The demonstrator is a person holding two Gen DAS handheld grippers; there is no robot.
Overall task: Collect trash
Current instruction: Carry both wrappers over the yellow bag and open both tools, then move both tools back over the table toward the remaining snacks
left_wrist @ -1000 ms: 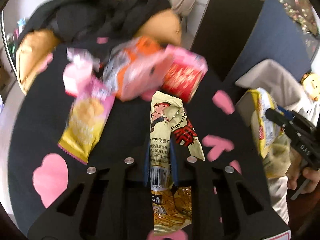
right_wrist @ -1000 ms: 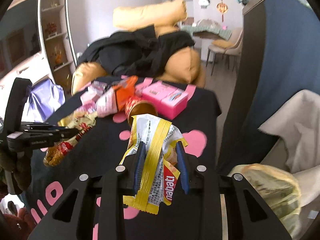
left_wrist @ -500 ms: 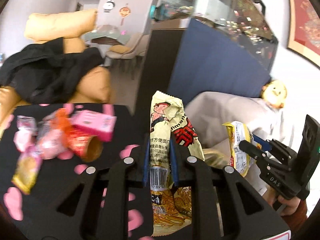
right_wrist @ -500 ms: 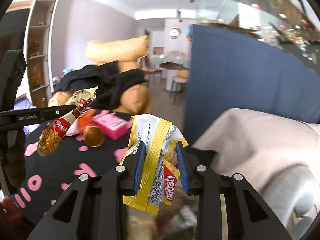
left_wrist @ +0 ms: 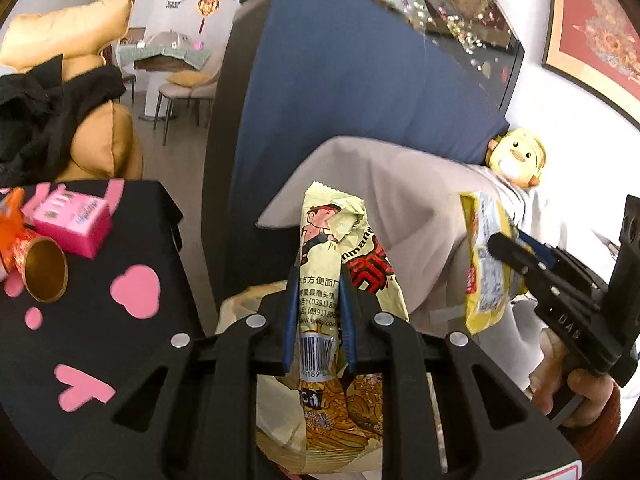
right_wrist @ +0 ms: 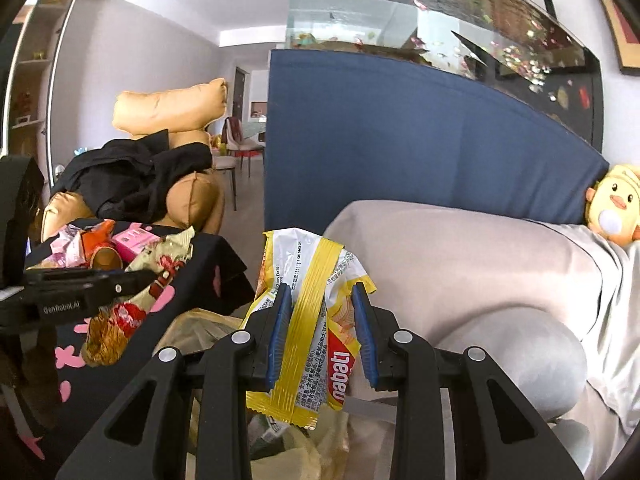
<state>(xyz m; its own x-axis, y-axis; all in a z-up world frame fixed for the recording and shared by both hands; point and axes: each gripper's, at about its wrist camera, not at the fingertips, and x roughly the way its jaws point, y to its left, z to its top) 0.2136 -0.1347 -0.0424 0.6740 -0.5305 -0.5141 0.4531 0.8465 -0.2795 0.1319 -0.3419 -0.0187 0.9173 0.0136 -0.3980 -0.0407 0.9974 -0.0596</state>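
My left gripper (left_wrist: 318, 280) is shut on a cream noodle-snack packet (left_wrist: 340, 248) that stands upright between its blue pads. My right gripper (right_wrist: 320, 292) is shut on a crumpled yellow and white wafer wrapper (right_wrist: 308, 320). Both hang over a pale yellow trash bag (right_wrist: 200, 328) on the floor between the black table and the grey sofa. In the left wrist view the right gripper (left_wrist: 496, 246) appears at the right with its wrapper (left_wrist: 480, 256). The left gripper (right_wrist: 144, 276) and its packet (right_wrist: 132, 300) show at the left of the right wrist view.
More trash lies on the black cloth with pink hearts (left_wrist: 100, 320): a pink box (left_wrist: 72, 220), a paper cup (left_wrist: 40, 272) and several wrappers (right_wrist: 80, 244). A grey covered sofa (right_wrist: 460, 264), a blue-draped fish tank (right_wrist: 400, 152) and a yellow duck plush (right_wrist: 616, 204) stand beyond.
Both grippers swung right, away from the table, carrying their wrappers to above the trash bag beside the sofa. Neither grip altered.
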